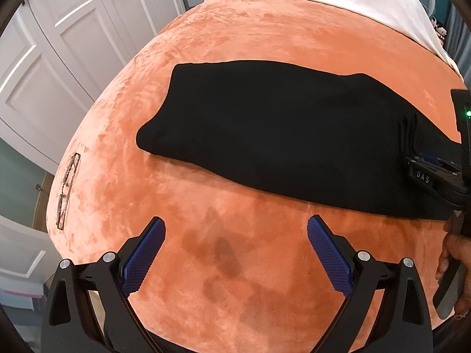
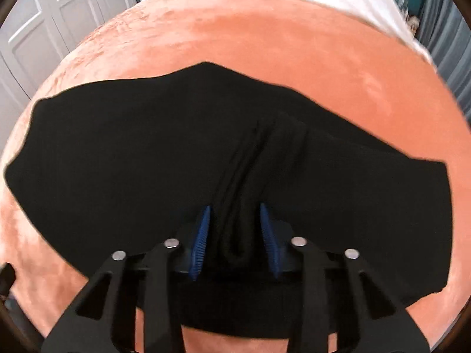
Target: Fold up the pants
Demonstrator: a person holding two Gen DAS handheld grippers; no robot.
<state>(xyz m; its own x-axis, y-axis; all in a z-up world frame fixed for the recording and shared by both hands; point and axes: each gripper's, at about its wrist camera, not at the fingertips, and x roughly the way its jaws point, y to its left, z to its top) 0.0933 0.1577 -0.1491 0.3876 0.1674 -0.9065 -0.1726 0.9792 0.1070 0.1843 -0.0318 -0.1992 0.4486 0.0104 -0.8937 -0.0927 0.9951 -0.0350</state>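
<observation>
I see the black knit pants (image 1: 265, 135) lying flat across the plush orange velvet blanket (image 1: 235, 44) that covers the bed, folded lengthwise into one long band running from left to right in my left view. My right gripper (image 2: 235, 214) is clamped on a bunched ridge of that black fabric, the blue ribbed pads (image 2: 201, 235) pressing it from both sides; I judge I hold it there so the right-hand end can be lifted and carried over toward the other end. My left gripper (image 1: 235, 235) hangs over bare blanket just short of the near edge of the pants, its fingers spread wide and holding nothing, probably kept free to pin or smooth the cloth while the fold goes over. A pair of thin wire-rimmed glasses (image 1: 67, 188) lies on the blanket well to the left, apart from the pants, so the fold should not disturb them.
</observation>
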